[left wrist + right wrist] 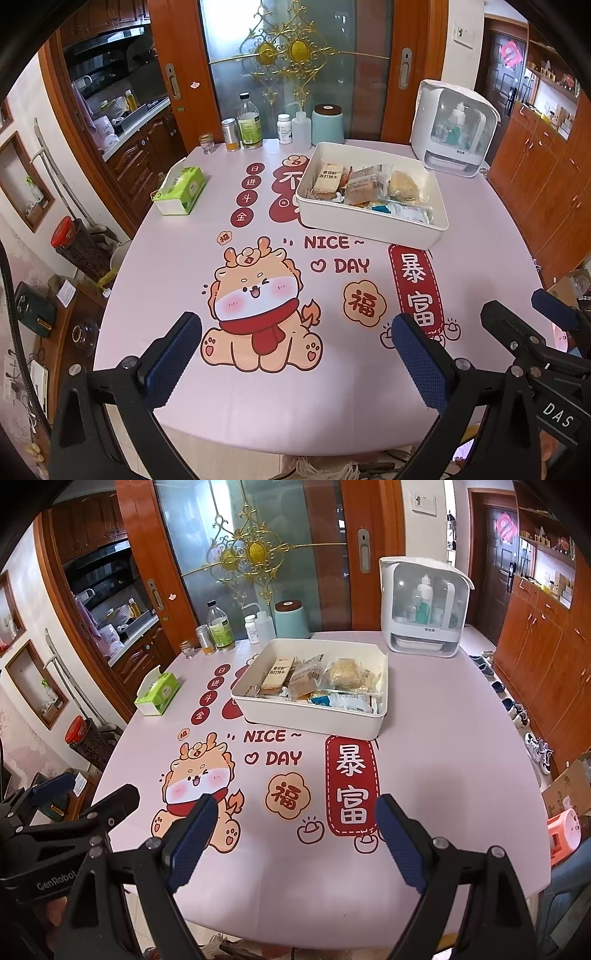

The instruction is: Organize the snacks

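A white rectangular bin (369,225) stands on the pink table toward the far right; it also shows in the right wrist view (310,720). It holds several wrapped snacks (365,186), among them a cracker pack (279,675) and a round pastry (345,672). My left gripper (295,354) is open and empty, low over the table's near edge. My right gripper (295,834) is open and empty beside it, also near the front edge. Each gripper shows at the side of the other's view.
A green tissue box (181,190) lies at the table's left. Bottles, a can and a teal canister (327,123) line the far edge. A white sterilizer cabinet (456,127) stands at the far right. A printed mat (258,302) covers the table.
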Action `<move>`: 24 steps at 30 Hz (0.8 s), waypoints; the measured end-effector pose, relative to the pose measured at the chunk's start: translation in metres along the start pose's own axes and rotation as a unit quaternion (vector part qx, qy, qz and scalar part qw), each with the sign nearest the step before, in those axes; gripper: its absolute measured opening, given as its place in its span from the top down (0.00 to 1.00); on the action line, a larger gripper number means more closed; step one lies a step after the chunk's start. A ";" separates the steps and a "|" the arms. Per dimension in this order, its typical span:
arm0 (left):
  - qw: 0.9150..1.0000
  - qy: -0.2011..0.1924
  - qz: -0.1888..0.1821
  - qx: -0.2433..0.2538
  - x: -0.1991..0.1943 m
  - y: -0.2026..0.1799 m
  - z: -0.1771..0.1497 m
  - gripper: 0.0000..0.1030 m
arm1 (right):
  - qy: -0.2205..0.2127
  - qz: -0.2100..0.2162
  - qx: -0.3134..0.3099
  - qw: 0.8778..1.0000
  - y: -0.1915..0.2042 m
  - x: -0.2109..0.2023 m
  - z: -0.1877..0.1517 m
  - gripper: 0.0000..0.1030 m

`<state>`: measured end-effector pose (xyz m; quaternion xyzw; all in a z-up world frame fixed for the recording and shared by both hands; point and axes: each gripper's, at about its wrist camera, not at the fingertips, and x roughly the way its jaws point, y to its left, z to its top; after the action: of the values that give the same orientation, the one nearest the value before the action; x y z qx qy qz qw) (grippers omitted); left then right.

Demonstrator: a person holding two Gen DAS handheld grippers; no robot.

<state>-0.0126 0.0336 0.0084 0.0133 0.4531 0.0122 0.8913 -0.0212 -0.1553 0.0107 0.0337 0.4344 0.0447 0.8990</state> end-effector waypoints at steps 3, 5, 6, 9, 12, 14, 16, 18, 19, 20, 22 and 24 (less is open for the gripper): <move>1.000 0.001 0.000 0.000 0.001 0.000 0.001 0.01 | 0.000 0.000 0.000 1.000 0.000 0.000 0.000 0.15; 1.000 0.001 0.000 0.000 0.001 0.000 0.001 0.01 | 0.000 0.001 0.001 1.000 0.000 0.000 -0.001 0.15; 1.000 0.001 0.001 0.000 0.001 -0.001 0.002 0.01 | 0.000 0.001 0.001 1.000 0.000 0.001 -0.001 0.15; 1.000 0.004 -0.001 0.000 0.004 0.000 0.000 0.01 | 0.001 0.000 0.000 1.000 0.000 0.001 0.000 0.15; 1.000 0.007 -0.002 0.001 0.007 0.002 -0.001 0.01 | 0.001 0.001 0.000 1.000 -0.001 0.000 0.002 0.15; 1.000 0.008 -0.001 0.002 0.008 0.002 -0.001 0.01 | 0.003 0.000 0.001 1.000 -0.001 0.001 0.000 0.15; 1.000 0.009 -0.001 0.002 0.008 0.001 -0.003 0.01 | 0.004 0.000 0.002 1.000 -0.001 0.003 -0.002 0.15; 1.000 0.008 -0.001 0.002 0.008 0.001 -0.001 0.01 | 0.006 0.000 0.004 1.000 0.000 0.005 -0.004 0.15; 1.000 0.008 -0.002 0.002 0.008 0.001 -0.001 0.01 | 0.006 -0.001 0.004 1.000 0.001 0.005 -0.005 0.15; 1.000 0.008 -0.002 0.002 0.008 0.001 -0.002 0.01 | 0.006 -0.001 0.005 1.000 0.001 0.005 -0.005 0.15; 1.000 0.009 -0.001 0.001 0.008 0.001 -0.001 0.01 | 0.006 -0.001 0.006 1.000 0.001 0.005 -0.005 0.15; 1.000 0.010 -0.001 0.001 0.008 0.001 -0.002 0.01 | 0.007 0.000 0.006 1.000 0.001 0.006 -0.006 0.15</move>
<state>-0.0096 0.0346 0.0008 0.0136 0.4621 0.0106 0.8867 -0.0222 -0.1533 0.0028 0.0384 0.4408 0.0422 0.8958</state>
